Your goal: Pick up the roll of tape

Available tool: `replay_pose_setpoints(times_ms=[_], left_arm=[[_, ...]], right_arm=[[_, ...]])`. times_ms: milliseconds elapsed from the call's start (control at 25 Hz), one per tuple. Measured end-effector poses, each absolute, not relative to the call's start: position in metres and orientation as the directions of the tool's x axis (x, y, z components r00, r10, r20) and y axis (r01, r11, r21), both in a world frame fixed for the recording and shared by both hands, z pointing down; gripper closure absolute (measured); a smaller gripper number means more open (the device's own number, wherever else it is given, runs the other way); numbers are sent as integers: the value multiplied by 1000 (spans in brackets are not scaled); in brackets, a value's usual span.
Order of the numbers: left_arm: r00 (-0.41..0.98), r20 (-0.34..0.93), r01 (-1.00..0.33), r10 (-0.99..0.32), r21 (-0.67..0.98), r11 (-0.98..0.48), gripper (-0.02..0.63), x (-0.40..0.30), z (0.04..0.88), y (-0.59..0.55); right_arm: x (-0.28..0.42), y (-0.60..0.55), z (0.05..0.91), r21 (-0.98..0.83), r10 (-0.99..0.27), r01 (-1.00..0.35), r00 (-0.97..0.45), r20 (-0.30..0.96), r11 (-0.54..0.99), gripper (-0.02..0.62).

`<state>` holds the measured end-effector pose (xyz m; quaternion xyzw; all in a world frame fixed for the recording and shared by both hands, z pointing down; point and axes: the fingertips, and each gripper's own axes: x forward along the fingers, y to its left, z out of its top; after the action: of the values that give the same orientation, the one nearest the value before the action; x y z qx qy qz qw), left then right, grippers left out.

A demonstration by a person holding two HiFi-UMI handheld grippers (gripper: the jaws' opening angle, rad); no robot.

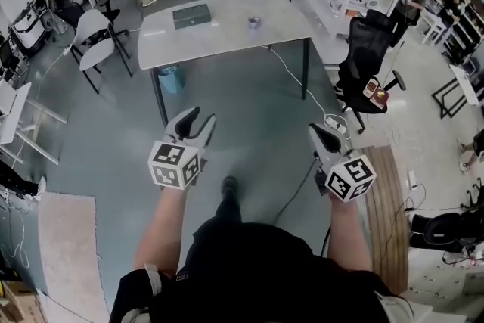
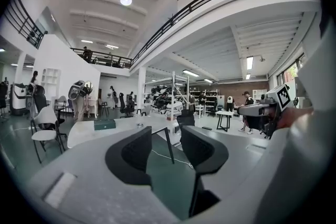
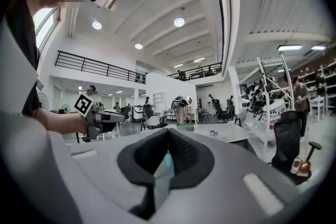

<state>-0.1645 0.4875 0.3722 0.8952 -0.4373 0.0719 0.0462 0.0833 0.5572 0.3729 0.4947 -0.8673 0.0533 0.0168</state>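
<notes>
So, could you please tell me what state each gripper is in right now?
Left gripper: open, nothing between its jaws.
Right gripper: shut, empty.

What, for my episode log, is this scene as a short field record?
table: pale grey rectangular table, ahead of both grippers
tape: small greyish roll of tape, on table, untouched
box: dark green flat box, on table, left of tape in head view
left gripper: open, empty
right gripper: shut, empty
</notes>
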Motion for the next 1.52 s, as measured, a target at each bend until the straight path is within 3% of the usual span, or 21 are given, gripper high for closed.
replay_pose_setpoints(times_ms=[680,920,1520], left_arm=[[647,171,-760,-743,78,-645,428,-192,390,185],[682,182,-728,-709,65,-683,428,-201,395,122],[693,269,-701,-669,35,-712,428,-135,429,-14]], right_arm=[[51,273,410,-143,-846,-874,-486,220,465,592],[43,211,401,-136,-874,-894,-446,195,426,592],[88,50,444,-220,-844,-857,-505,182,465,592]])
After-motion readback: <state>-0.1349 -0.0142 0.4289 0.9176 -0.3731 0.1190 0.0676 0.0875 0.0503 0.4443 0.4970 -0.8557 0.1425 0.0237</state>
